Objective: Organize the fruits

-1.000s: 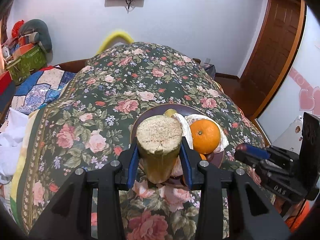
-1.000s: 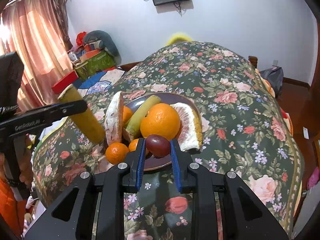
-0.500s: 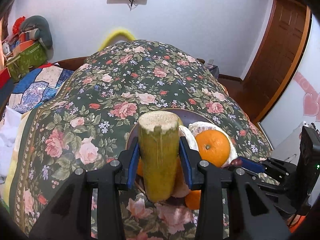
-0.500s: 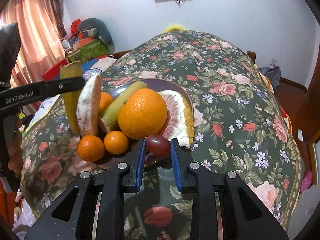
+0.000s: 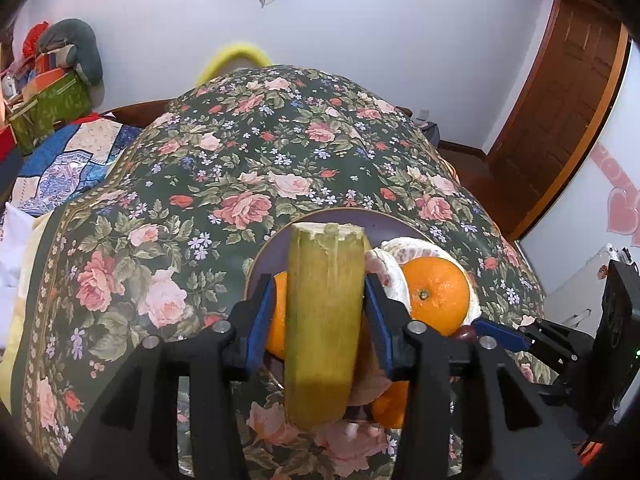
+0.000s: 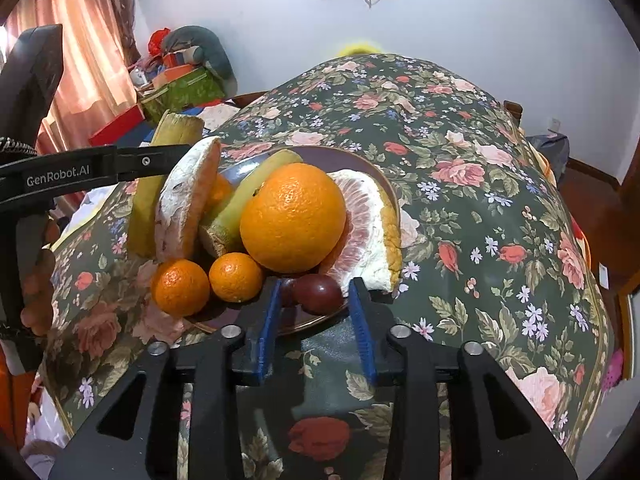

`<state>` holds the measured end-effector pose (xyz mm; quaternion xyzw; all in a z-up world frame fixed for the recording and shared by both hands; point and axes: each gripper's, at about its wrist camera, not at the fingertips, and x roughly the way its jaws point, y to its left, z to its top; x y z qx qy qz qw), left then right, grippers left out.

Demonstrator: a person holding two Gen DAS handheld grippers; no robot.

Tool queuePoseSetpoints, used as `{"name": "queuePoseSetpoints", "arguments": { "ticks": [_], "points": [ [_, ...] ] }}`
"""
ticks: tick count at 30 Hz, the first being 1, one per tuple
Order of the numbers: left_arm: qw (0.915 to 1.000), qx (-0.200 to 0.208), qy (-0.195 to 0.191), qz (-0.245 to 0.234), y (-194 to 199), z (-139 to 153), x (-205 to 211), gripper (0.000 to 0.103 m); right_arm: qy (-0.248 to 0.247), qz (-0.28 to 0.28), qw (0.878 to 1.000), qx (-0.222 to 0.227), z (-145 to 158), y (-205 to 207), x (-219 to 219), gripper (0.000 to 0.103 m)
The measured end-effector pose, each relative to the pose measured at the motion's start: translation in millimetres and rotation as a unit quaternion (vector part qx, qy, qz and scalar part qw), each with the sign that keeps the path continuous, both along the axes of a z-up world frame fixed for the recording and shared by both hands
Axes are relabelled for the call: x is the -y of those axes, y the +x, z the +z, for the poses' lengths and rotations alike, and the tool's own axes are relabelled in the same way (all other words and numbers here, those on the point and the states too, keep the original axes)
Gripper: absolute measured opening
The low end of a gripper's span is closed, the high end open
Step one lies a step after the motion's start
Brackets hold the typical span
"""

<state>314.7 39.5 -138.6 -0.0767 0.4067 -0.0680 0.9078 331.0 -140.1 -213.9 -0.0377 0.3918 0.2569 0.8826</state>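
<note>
left tongs (image 5: pixel 320 316) loosening around sugarcane (image 5: pixel 324 320)

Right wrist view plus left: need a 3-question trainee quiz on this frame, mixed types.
1. True or false: the right gripper is shut on the grape.
2. What stands between the left gripper's fingers? A) cane B) pomelo wedge C) banana
3. How many small oranges sit at the plate's near edge?

Key:
1. False. The pads stand clear of it.
2. A, the cane.
3. Two.
Both grippers' jaws have just been opening.
</note>
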Motion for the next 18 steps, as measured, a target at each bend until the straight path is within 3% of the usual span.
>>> {"name": "queuePoseSetpoints", "arguments": {
  "ticks": [4, 12, 18],
  "points": [
    [1.0000, 0.004, -0.005, 0.003, -5, 3, -4, 0.051, -0.008, -0.006, 1.000, 0.010, 1, -3, 0, 0.044],
    [0.9999, 0.017, -0.002, 0.003, -20, 16, -4, 0.054, -0.001, -0.014, 1.000, 0.021, 15, -10, 6, 0.044],
    [0.9986, 0.052, -0.005, 0.009, -49, 47, -7, 0.054, 0.015, -0.026, 0.998, 0.058, 48, -27, 13, 0.044]
  ]
}}
